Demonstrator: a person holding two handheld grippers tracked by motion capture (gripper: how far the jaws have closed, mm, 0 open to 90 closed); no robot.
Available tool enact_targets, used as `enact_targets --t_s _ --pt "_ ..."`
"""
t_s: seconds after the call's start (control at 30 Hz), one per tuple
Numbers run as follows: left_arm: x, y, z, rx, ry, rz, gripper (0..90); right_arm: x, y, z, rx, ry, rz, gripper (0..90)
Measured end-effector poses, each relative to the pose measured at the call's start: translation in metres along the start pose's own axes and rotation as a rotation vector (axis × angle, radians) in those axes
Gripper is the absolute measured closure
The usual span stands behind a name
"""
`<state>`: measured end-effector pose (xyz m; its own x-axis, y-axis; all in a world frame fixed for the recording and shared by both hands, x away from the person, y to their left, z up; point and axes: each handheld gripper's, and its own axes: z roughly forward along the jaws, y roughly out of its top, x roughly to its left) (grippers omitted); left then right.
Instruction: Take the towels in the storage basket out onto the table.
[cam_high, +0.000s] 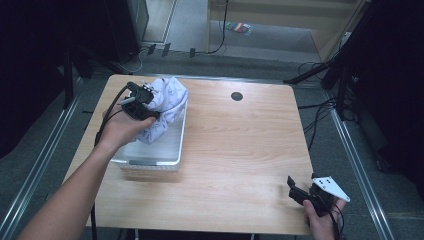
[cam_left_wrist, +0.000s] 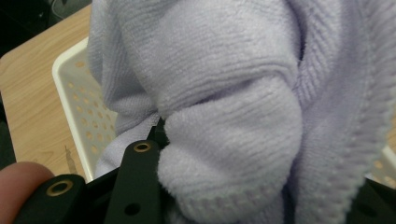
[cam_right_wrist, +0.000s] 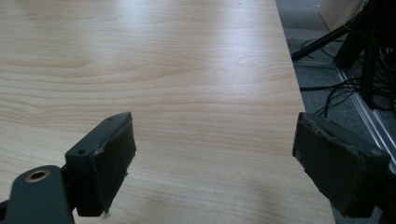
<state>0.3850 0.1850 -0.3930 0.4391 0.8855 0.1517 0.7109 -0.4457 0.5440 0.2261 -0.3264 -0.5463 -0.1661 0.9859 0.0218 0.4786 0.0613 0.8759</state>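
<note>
A lavender towel (cam_high: 167, 100) hangs bunched over the far end of a white perforated basket (cam_high: 150, 162) on the left side of the wooden table (cam_high: 240, 145). My left gripper (cam_high: 144, 104) is shut on a thick fold of that towel, held above the basket. In the left gripper view the towel (cam_left_wrist: 233, 93) bulges between the black jaws of the left gripper (cam_left_wrist: 252, 186), with the basket's rim (cam_left_wrist: 70, 84) below. My right gripper (cam_high: 298, 192) rests low at the table's near right corner, open with nothing between its pads (cam_right_wrist: 112, 158); the right gripper (cam_right_wrist: 212, 158) faces bare wood.
A round dark grommet (cam_high: 237, 96) sits in the tabletop near the far edge. Cables and stand legs (cam_high: 320, 75) lie on the floor beyond the right and far sides. The table's right edge (cam_right_wrist: 299, 93) runs close to my right gripper.
</note>
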Motion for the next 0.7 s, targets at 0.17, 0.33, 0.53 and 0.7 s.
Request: enact_targets --t_s 0.17,0.33,0.53,0.7 --pt "-0.006 0.006 -0.007 -0.013 -0.009 0.019 58.9 0.000 0.000 0.000 0.000 0.000 0.000 13.4" --pt "-0.013 0.013 -0.011 -0.024 -0.011 0.036 58.7 0.000 0.000 0.000 -0.001 0.000 0.000 13.4" --pt "-0.025 0.019 -0.014 -0.030 -0.033 0.061 58.2 0.000 0.000 0.000 -0.003 0.001 0.000 13.4" --pt "-0.033 0.024 -0.015 -0.035 -0.051 0.070 58.0 0.000 0.000 0.000 -0.002 0.001 0.000 13.4"
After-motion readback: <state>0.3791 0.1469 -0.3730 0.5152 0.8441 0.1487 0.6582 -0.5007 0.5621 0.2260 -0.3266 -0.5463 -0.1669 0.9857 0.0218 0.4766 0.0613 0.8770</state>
